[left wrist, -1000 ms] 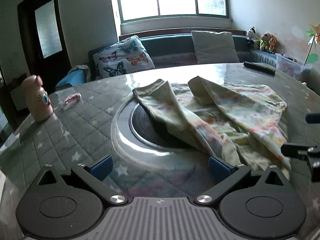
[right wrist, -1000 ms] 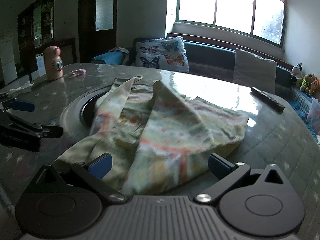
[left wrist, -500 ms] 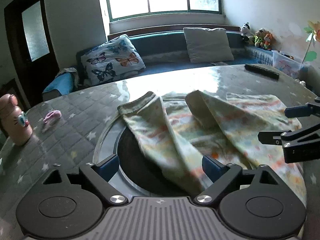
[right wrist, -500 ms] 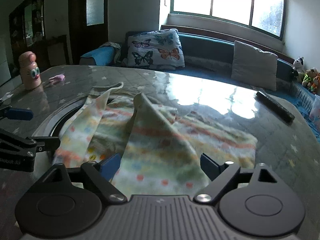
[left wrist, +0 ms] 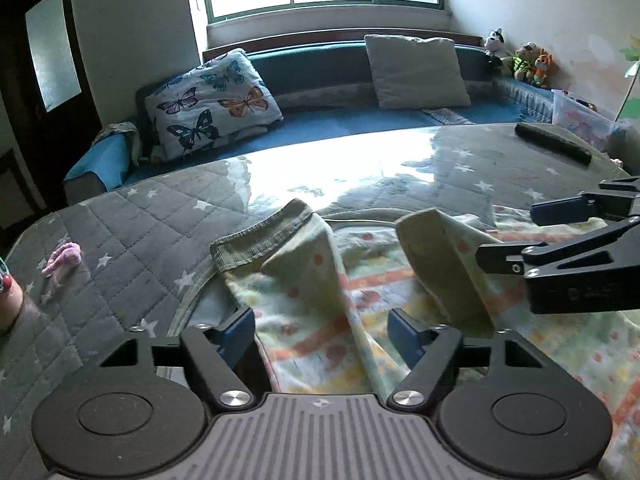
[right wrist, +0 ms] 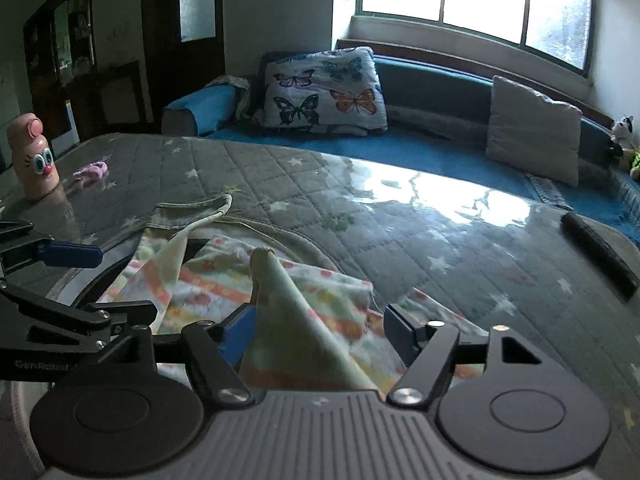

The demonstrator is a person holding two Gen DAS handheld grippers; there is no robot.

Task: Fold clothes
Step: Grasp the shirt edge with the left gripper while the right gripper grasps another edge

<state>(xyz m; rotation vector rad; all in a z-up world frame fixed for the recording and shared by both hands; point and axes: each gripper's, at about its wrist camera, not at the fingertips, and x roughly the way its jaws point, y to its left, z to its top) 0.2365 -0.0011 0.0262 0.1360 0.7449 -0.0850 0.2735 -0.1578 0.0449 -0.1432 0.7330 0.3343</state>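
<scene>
A pale yellow-green garment [left wrist: 320, 320] with orange stripes and dots lies crumpled on the round table [left wrist: 132, 248]. Its ribbed hem [left wrist: 260, 236] points to the far side. My left gripper [left wrist: 320, 330] hovers low over the garment's left part, jaws closing, with a raised ridge of cloth between the blue pads and no visible pressing. My right gripper [right wrist: 320, 332] is close beside it on the right, jaws closing too. A peaked fold [right wrist: 276, 280] stands between its pads, against the left pad and clear of the right one.
A dark round recess [right wrist: 92, 284] lies under the garment at the table's middle. A pink bottle with a face [right wrist: 32, 160] and a small pink item [right wrist: 92, 170] sit far left, a black remote [right wrist: 600, 256] far right. A cushioned bench [left wrist: 360, 116] runs behind.
Both grippers have moved forward over the garment, side by side, and their jaws have narrowed. Raised folds of cloth now stand between the pads of each.
</scene>
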